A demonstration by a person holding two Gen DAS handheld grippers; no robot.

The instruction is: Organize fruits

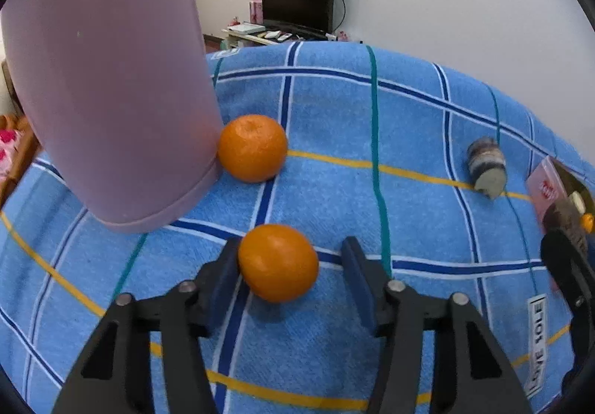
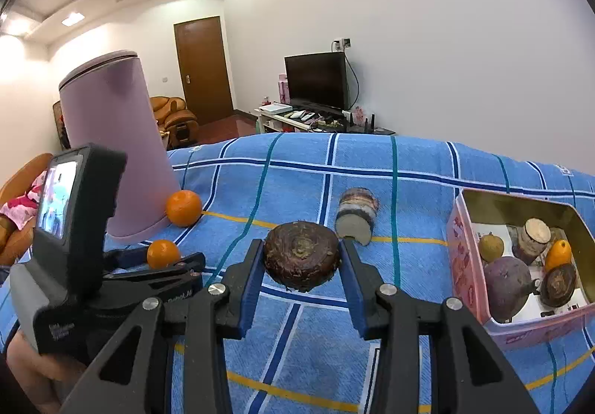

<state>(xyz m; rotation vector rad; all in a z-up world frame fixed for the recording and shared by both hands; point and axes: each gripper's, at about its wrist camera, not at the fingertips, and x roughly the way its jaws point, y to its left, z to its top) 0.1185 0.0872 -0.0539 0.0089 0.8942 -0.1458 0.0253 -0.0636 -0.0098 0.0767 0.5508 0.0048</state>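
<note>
An orange (image 1: 277, 263) lies on the blue checked cloth between the jaws of my left gripper (image 1: 292, 246). The left pad touches the orange, while a gap shows at the right pad, so the gripper is open around it. A second orange (image 1: 252, 148) rests against the foot of the purple bin (image 1: 111, 79). My right gripper (image 2: 302, 250) is shut on a round, dark brown taro root (image 2: 302, 259), with both pads pressed on its sides. In the right wrist view the left gripper (image 2: 163, 261) with its orange (image 2: 163, 253) is at the lower left.
A pink tin box (image 2: 465, 265) at the right holds several fruits and roots. A cut taro piece (image 2: 357, 217) lies on the cloth (image 2: 297, 339) between the grippers and the box. A TV stand and a door lie beyond the far edge.
</note>
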